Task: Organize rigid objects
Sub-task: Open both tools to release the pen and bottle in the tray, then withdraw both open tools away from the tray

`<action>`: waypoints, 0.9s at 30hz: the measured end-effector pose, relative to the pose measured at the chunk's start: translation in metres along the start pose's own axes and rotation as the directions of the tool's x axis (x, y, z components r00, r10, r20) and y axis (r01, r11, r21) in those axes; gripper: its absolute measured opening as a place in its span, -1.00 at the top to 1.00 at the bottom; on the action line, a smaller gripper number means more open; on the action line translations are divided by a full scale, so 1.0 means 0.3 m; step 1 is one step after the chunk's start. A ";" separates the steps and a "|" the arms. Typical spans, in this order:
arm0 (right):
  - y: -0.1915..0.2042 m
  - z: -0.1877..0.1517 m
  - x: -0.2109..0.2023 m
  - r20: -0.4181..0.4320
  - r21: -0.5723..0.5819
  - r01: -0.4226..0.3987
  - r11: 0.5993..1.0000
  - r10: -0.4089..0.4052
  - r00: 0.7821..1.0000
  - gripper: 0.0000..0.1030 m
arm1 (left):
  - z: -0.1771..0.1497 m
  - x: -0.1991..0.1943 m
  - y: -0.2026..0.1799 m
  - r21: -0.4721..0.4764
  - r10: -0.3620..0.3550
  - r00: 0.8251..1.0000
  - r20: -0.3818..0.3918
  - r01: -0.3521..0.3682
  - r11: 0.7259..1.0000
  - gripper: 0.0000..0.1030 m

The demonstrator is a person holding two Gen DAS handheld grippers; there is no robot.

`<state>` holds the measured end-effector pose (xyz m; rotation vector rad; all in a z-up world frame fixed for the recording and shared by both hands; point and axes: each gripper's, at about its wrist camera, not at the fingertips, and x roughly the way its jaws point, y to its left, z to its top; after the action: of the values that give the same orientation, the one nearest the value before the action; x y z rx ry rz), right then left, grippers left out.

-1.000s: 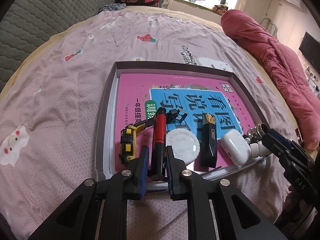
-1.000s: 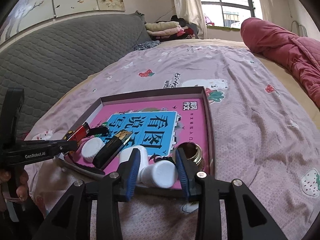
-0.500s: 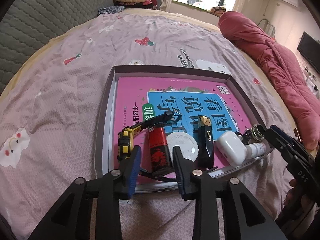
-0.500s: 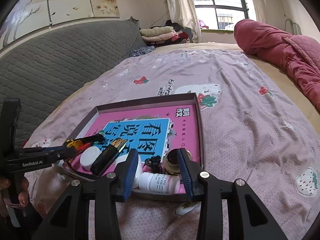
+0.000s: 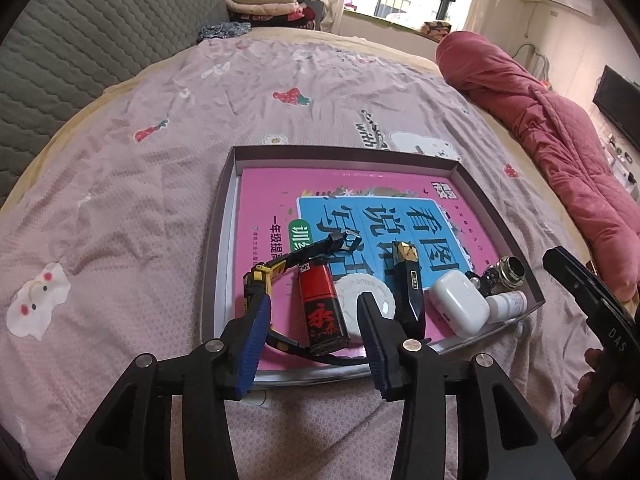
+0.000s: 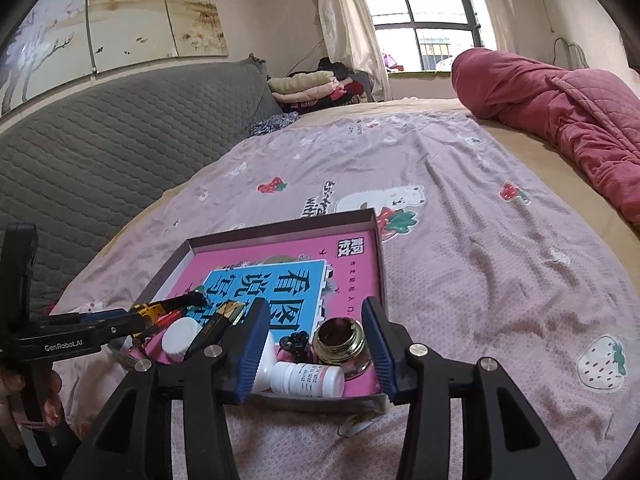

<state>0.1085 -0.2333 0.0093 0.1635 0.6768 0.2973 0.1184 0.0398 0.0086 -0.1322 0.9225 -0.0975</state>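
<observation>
Our left tongs (image 5: 314, 322) point down at the tray (image 5: 224, 216), jaws opening around the red lighter (image 5: 320, 306), not pinching. Our right tongs (image 6: 314, 338) open over the white bottle (image 6: 306, 378). We read "GenRobot.AI".

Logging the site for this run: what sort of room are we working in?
Most likely a home bedroom. The tray sits on a bed with a pink printed sheet, a padded grey headboard runs behind it, and folded clothes are stacked near the window.
</observation>
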 end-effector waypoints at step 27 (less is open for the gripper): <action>0.168 -0.051 -0.159 0.030 -0.060 0.048 0.997 -0.047 0.998 -0.09 | -0.066 -0.217 -0.058 0.050 0.002 0.991 0.136 -0.009 0.999 -0.46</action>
<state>0.0526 -0.2002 0.0381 0.0939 0.6417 0.2689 0.0630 0.0304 0.0507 -0.0886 0.7841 -0.1050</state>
